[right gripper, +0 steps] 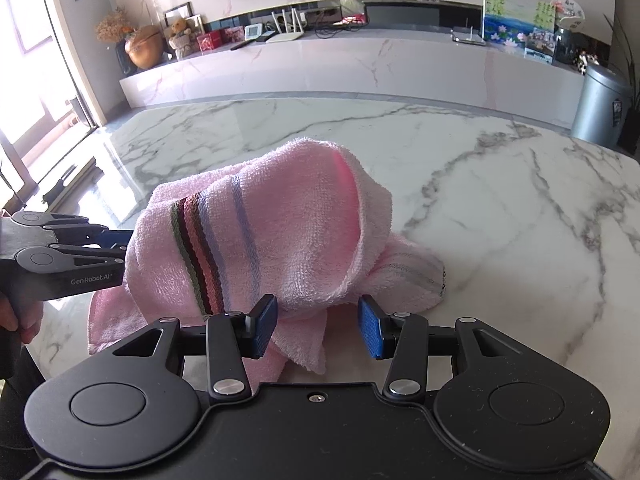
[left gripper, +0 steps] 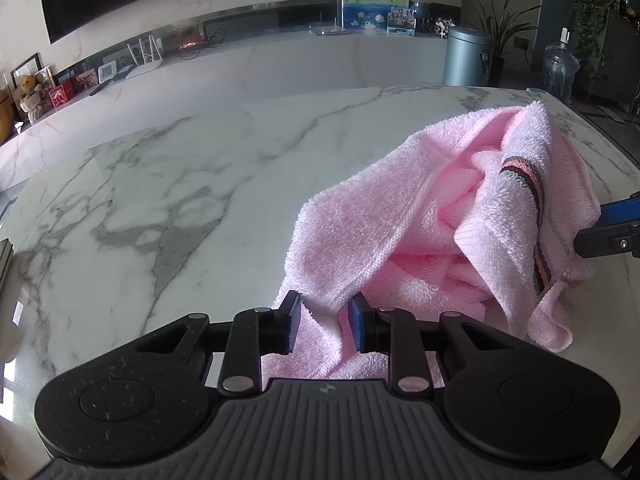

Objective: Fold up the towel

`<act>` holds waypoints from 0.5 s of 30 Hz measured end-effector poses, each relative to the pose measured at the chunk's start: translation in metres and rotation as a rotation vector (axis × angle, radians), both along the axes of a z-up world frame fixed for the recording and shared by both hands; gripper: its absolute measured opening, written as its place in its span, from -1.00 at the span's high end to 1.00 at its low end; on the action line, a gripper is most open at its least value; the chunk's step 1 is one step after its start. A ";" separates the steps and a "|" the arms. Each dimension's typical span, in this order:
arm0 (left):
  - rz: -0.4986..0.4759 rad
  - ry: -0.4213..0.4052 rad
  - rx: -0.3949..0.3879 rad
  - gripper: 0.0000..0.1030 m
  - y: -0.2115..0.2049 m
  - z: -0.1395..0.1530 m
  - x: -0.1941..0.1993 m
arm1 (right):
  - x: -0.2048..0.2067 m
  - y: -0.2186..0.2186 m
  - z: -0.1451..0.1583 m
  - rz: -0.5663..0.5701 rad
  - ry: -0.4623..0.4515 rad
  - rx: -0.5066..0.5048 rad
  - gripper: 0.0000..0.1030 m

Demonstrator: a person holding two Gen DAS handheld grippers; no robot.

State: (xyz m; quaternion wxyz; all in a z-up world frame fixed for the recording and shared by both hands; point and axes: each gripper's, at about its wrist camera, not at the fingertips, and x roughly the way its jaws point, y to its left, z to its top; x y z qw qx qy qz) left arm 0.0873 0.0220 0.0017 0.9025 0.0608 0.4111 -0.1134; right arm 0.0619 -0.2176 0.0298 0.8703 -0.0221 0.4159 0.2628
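The left claw stands partly open, a fold of the pink towel lying loosely between its pads, which do not look clamped on it; it seems set there to take the near left edge. A hand shows behind it at the left edge of the right wrist view. Left of it the marble table is bare right out to its rounded edge, so there is plenty of room to draw cloth that way.

The towel sits in a rumpled heap near the middle of the table, humped up, its striped band running over the left flank. Nothing is flat yet, so I judge the folding has hardly begun and the heap first needs spreading.

The right claw is open wider, its blue pads well apart either side of a hanging towel corner, touching nothing firmly. To its right the table lies clear to the far curved rim, good room for pulling the cloth out
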 end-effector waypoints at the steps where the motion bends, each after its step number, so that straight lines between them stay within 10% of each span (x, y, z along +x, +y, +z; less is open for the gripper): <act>1: 0.003 0.002 -0.008 0.54 0.000 0.000 0.001 | 0.001 0.000 -0.001 -0.005 0.006 0.013 0.16; 4: 0.010 0.005 -0.017 0.54 -0.001 0.001 0.002 | 0.004 0.006 0.000 -0.004 0.001 0.023 0.19; 7: 0.015 0.016 -0.011 0.54 -0.001 0.002 0.002 | 0.004 0.009 0.002 0.003 -0.012 0.023 0.68; 15: 0.042 0.039 0.048 0.91 0.003 0.000 0.001 | -0.001 0.001 0.009 -0.011 -0.057 -0.049 0.82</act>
